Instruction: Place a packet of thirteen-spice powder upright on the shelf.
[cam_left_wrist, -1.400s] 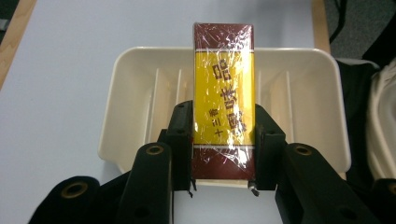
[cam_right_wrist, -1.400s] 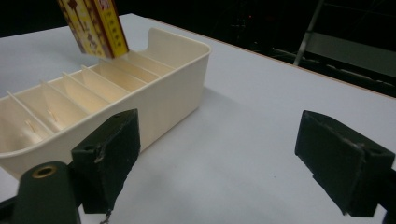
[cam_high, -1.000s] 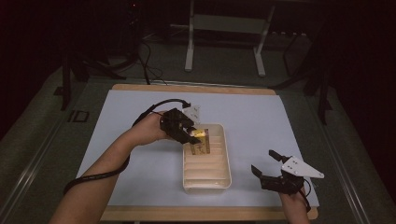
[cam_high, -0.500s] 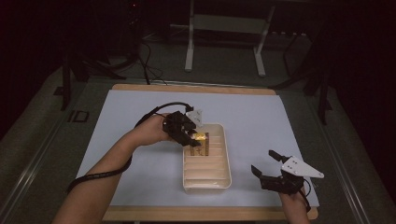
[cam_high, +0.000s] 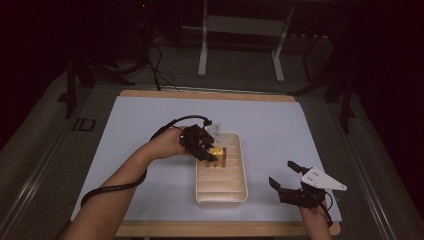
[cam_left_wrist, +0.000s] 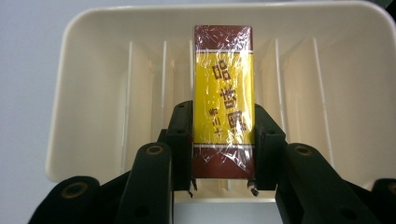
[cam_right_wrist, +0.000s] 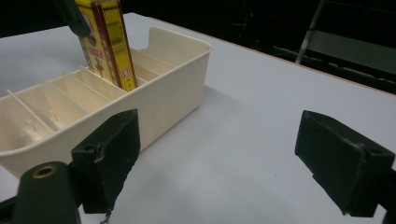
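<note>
Cream tray (cam_high: 221, 195) sits on pale tabletop (cam_high: 280, 125), dark room around.

I read brown Chinese characters on the yellow band of the wrapped box (cam_left_wrist: 224, 100); floor marking (cam_high: 83, 124) reads "ID".

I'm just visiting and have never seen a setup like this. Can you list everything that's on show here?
Cream plastic tray with slotted dividers: one, cream, middle of the table.
Yellow and maroon wrapped box: one, standing upright in a far slot of the tray, clamped by the left gripper.
White-topped table with wooden edge: one, under everything.
Metal stand legs: grey, on the floor beyond the table.
Left gripper: black, over the tray.
Right gripper: black, jaws apart, right of the tray.
</note>
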